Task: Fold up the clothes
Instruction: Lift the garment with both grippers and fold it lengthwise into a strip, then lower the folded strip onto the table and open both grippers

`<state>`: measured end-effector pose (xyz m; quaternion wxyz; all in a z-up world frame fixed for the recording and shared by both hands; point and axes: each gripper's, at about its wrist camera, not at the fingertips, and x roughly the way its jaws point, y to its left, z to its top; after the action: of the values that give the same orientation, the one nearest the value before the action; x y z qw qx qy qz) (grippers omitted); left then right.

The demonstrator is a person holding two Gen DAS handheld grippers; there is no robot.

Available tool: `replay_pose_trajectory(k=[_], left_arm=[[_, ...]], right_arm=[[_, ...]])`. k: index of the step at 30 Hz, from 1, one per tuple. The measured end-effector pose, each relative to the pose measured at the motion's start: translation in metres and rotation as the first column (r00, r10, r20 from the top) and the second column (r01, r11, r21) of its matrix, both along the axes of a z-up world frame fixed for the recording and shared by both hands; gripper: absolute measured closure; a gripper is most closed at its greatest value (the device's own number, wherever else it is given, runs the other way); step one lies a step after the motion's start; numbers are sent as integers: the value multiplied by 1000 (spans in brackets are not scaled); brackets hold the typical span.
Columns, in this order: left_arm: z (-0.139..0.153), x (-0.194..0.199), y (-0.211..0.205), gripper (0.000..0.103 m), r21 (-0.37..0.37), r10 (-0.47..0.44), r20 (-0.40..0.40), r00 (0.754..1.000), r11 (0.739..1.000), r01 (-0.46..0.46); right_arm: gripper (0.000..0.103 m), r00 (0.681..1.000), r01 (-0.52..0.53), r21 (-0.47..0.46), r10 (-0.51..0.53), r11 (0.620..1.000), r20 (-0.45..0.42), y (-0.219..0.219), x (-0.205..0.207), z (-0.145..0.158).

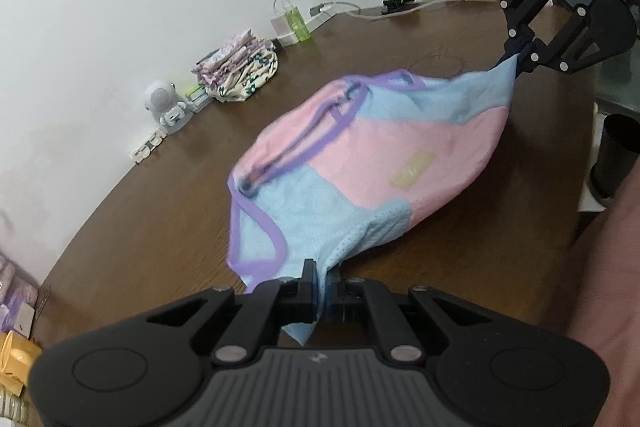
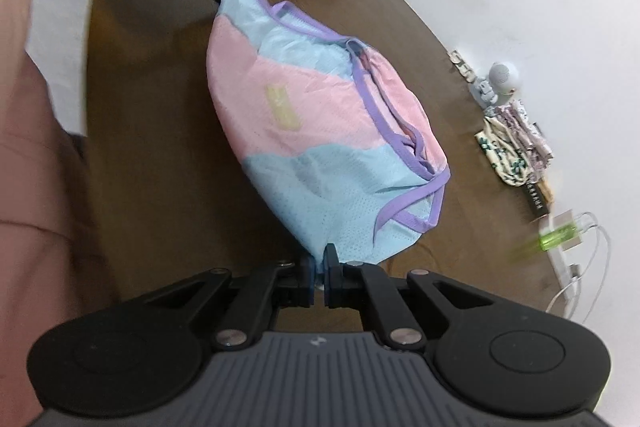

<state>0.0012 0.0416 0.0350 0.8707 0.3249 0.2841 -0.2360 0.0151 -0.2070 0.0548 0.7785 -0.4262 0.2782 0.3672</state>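
At the far left, in the left wrist view, a small grey and white robot-shaped figure (image 1: 165,103) stands at the wall, and just beside it to the right lies a pile of folded patterned clothes in cream and purple (image 1: 237,67). Further right a white charger block with cables (image 1: 285,23) rests on the dark brown wooden table (image 1: 132,227).

In the middle is the task's thing, a sleeveless mesh shirt in pink and light blue with purple trim (image 1: 372,155). It hangs stretched between the two grippers, sagging toward the table in the middle; whether its lowest part touches the wood I cannot tell. Its purple-edged openings are on the side toward the wall.

The black left gripper (image 1: 322,291) is at the near end of the shirt in this view, its jaws closed tight on a light blue corner, with a bit of cloth coming out below them. At the upper right, the black right gripper (image 1: 520,57) has its jaws pressed together on the opposite blue corner. The right wrist view agrees: the right gripper (image 2: 323,277) pinches the blue hem directly in front of it.

So the long axis of the shirt runs from one gripper straight to the other, and each gripper is at one end of it, neither nearer. In my judgement, the coming move depends on keeping the held edge taut and level while carrying it toward the purple-trimmed side.
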Motion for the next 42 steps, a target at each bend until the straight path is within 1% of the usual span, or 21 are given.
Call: replay_pose_trajectory(k=[2, 4, 7, 10, 13, 17, 19, 22, 25, 27, 28, 29, 30, 31, 33, 35, 36, 37, 38, 40, 42], left_arm=[[19, 0, 0, 100, -1, -13, 8, 1000, 1000, 13], [38, 15, -1, 100, -4, -16, 8, 1000, 1000, 16], [56, 65, -5, 100, 6, 3, -21, 1000, 1000, -3], [54, 129, -11, 100, 1, 34, -125, 992, 999, -35], [34, 189, -13, 100, 0, 89, -212, 973, 996, -91], [13, 227, -4, 100, -43, 117, -294, 949, 990, -135], [2, 246, 0, 100, -63, 129, -335, 934, 985, -158], [-8, 256, 5, 98, -80, 136, -373, 918, 981, -178], [-9, 259, 9, 92, -101, 150, -371, 917, 975, -200], [-7, 261, 12, 89, -117, 161, -363, 918, 969, -217], [-6, 259, 14, 89, -126, 170, -351, 921, 966, -226], [-4, 253, 15, 88, -137, 187, -319, 929, 961, -240], [-1, 246, 15, 88, -149, 203, -287, 936, 956, -253], [2, 240, 16, 88, -161, 220, -254, 942, 951, -265], [8, 226, 18, 76, -187, 254, -189, 948, 939, -289], [13, 213, 20, 71, -214, 289, -124, 949, 926, -310], [16, 206, 20, 67, -235, 301, -97, 949, 919, -316], [17, 199, 17, 67, -265, 294, -88, 952, 914, -307], [14, 195, 11, 67, -272, 274, -93, 957, 918, -290], [9, 187, 0, 71, -288, 234, -102, 967, 924, -254], [4, 179, -9, 94, -300, 199, -111, 974, 927, -224]], right_arm=[[100, 999, 2, 37, -1, 999, -35, -5, 2, 19], [100, 998, 9, 58, -5, 998, -62, -10, 14, 38], [100, 994, 33, 62, -26, 998, -104, -12, 47, 58], [100, 979, 87, 62, -74, 994, -191, -9, 101, 66], [100, 936, 188, 74, -156, 979, -316, -12, 168, 53], [100, 851, 339, 130, -245, 932, -465, -22, 238, 26], [100, 818, 389, 148, -267, 909, -510, -29, 255, 13], [100, 788, 419, 165, -267, 893, -555, -34, 267, 0], [97, 768, 448, 184, -272, 875, -580, -38, 276, -8], [90, 756, 476, 202, -281, 856, -591, -40, 279, -10], [86, 757, 490, 216, -289, 845, -586, -41, 279, -9], [69, 760, 504, 233, -299, 831, -577, -43, 279, -8], [60, 763, 519, 260, -304, 814, -570, -47, 278, -5], [60, 766, 533, 290, -309, 795, -563, -51, 277, -2], [60, 776, 557, 351, -321, 752, -543, -59, 271, 4], [60, 798, 555, 422, -317, 717, -513, -62, 254, 11], [60, 815, 539, 452, -305, 710, -492, -58, 244, 12], [60, 831, 516, 474, -283, 714, -479, -52, 235, 11], [60, 846, 491, 493, -258, 719, -467, -46, 228, 10], [60, 863, 457, 512, -223, 727, -454, -27, 213, 0], [60, 878, 430, 517, -211, 740, -429, -10, 202, -9]])
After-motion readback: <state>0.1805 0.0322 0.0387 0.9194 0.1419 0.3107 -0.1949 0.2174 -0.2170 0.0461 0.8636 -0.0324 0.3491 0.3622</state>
